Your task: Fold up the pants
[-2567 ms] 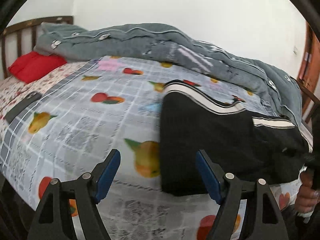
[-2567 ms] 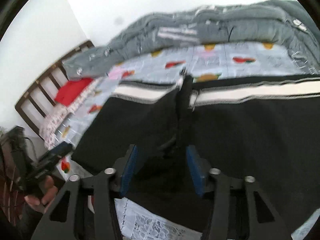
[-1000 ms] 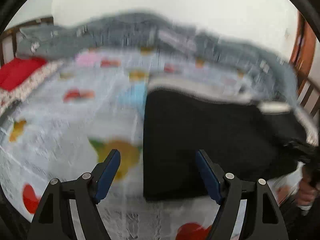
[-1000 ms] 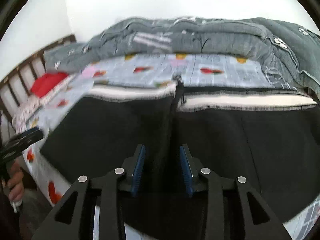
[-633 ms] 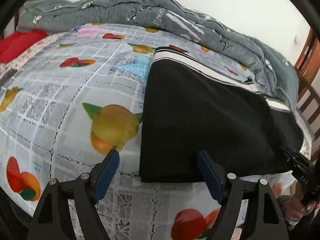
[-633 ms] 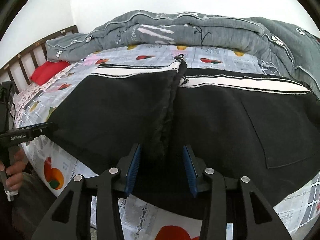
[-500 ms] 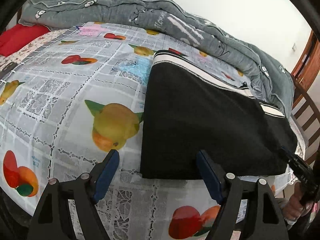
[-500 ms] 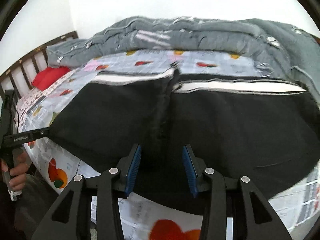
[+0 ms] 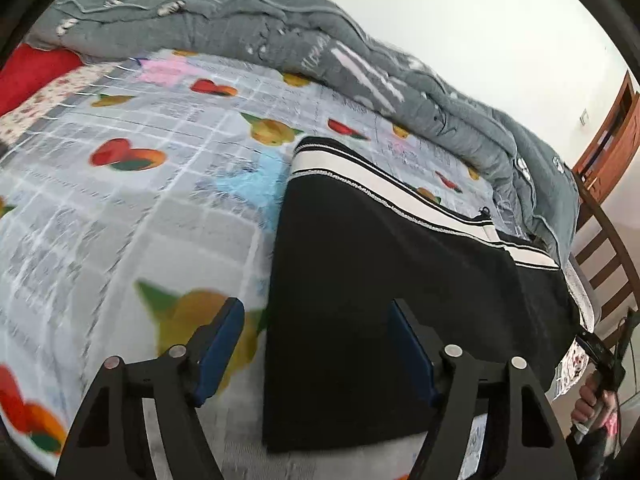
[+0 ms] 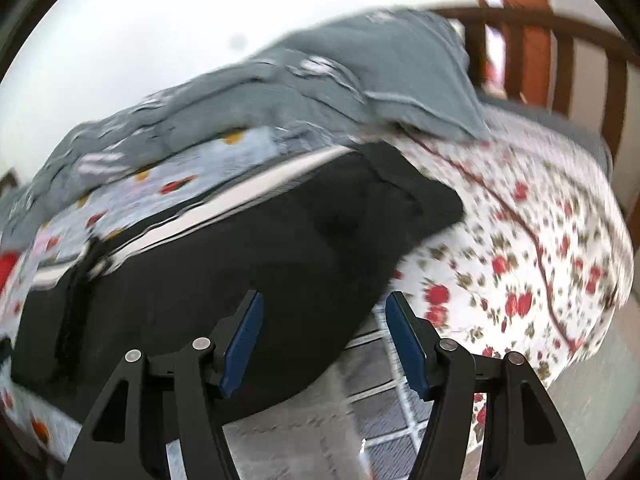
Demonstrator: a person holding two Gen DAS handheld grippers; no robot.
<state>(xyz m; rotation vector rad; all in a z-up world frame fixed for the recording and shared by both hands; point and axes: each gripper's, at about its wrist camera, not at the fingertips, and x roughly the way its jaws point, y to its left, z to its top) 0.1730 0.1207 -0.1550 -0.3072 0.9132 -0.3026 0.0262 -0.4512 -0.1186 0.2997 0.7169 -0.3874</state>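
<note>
We see the black pants (image 9: pixel 392 280) lying flat on the bed, over the fruit-print sheet (image 9: pixel 120 208), with their white-striped waistband (image 9: pixel 384 188) along the far edge, next to the bunched grey quilt (image 9: pixel 280 40). A red pillow (image 9: pixel 28 72) sits at the far left corner.

Our left tongs (image 9: pixel 316 344) hover over the near left corner of the pants. Their jaws stand apart and have just been closing a little; the pants' left edge lies below the gap, and the blue pads (image 9: pixel 218 348) press on nothing.

Our right tongs (image 10: pixel 324 340) hang over the right end of the pants, where the black cloth's edge meets the sheet and the red-flowered bedcover (image 10: pixel 540 240) beyond. Their jaws have just been opening and now stand released, with nothing clamped between them. This view is blurred.

In the left view, a hand (image 9: pixel 592 404) holds the right tool's handle at the bed's right edge, near the wooden bed rail (image 9: pixel 608 248).
</note>
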